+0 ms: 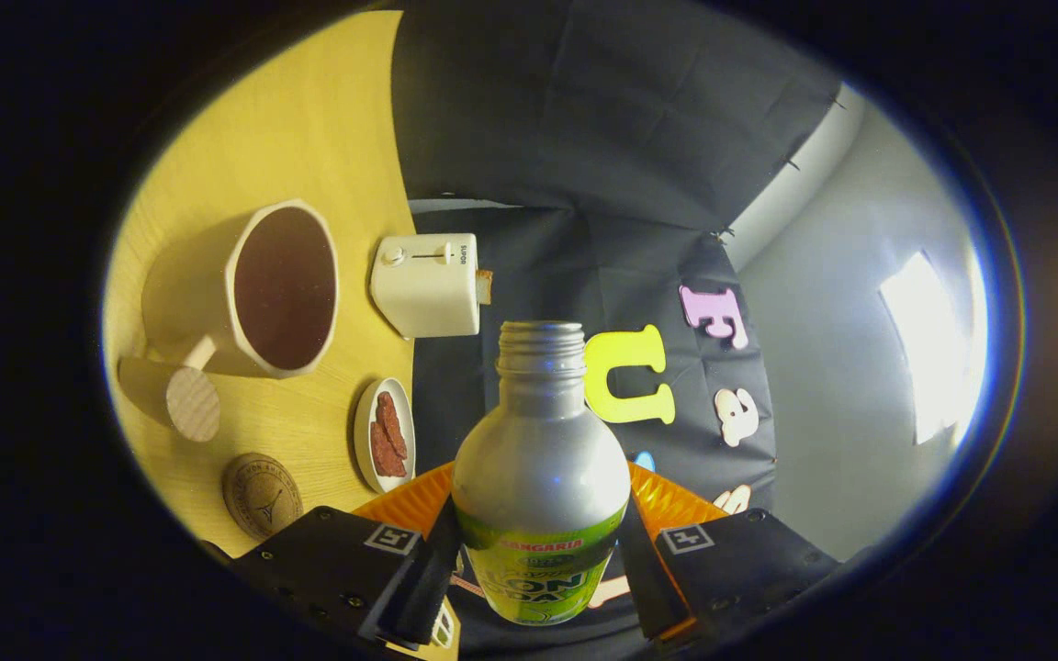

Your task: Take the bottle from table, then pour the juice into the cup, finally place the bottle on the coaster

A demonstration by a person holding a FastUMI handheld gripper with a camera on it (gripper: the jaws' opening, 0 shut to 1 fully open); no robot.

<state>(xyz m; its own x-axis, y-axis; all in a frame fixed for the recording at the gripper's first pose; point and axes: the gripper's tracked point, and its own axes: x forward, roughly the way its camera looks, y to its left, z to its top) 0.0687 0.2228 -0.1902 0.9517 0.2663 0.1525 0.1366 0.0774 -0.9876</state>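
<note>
My gripper (538, 551) is shut on a silver bottle (540, 459) with a green label, one finger pressing on each side of its body. The bottle has no cap and its threaded mouth points away from me, lifted clear of the table. The whole view is rolled sideways, so the wooden table (309, 119) stands like a wall beside the bottle. On it sits a white cup (263, 289) with a dark inside and a handle, its mouth facing me. A round brown coaster (261, 496) lies near my fingers, below the cup.
A white toaster (426, 285) with a slice in it stands by the table's edge beyond the cup. A small white dish (384, 434) with reddish-brown pieces lies between the coaster and the bottle. Black cloth wall hangs behind.
</note>
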